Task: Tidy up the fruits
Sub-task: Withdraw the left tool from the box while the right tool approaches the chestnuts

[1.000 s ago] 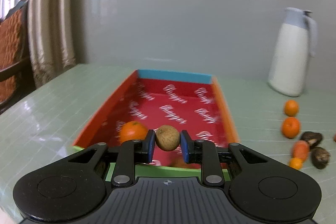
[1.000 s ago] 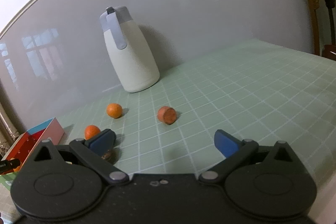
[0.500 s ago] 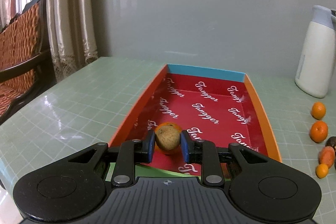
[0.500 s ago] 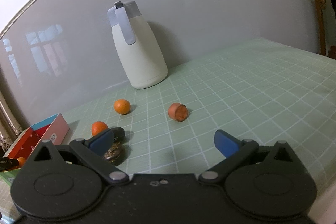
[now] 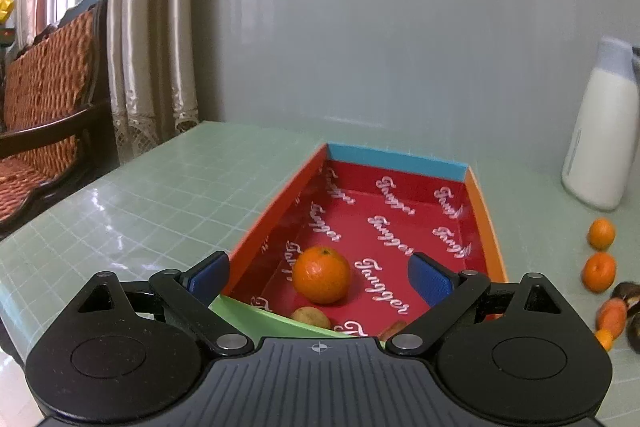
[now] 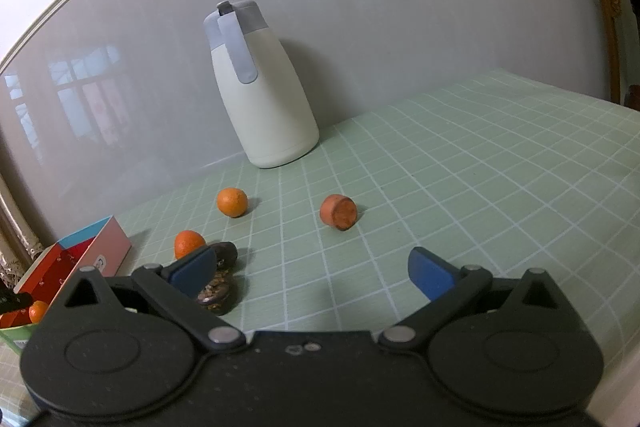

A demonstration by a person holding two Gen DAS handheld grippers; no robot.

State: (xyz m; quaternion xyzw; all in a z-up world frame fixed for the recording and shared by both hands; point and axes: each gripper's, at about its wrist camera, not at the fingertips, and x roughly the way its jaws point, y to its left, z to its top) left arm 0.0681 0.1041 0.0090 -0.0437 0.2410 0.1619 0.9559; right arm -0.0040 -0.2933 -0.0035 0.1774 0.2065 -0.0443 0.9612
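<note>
A red-lined box (image 5: 276, 211) with a blue far wall lies on the green table. Inside it rest an orange (image 5: 321, 274) and a small brown round fruit (image 5: 310, 317) near the green front wall. My left gripper (image 5: 318, 277) hovers over the box's near end, its jaws opening wide with nothing pressed between the pads. In the right wrist view my right gripper (image 6: 312, 271) stands open above the table, holding nothing. Two small oranges (image 6: 232, 201) (image 6: 188, 243), a carrot piece (image 6: 338, 212) and dark mushrooms (image 6: 218, 285) lie ahead of it.
A white thermos jug (image 6: 260, 95) stands against the grey wall. Right of the box lie two oranges (image 5: 599, 270), carrot pieces (image 5: 610, 313) and a mushroom (image 5: 626, 293). A wicker chair (image 5: 44, 99) and curtains stand beyond the table's left edge.
The left gripper let go of the brown fruit, which now lies in the box by the front wall; its jaws spread wide. The right gripper's view shifted slightly, its jaws unchanged.
</note>
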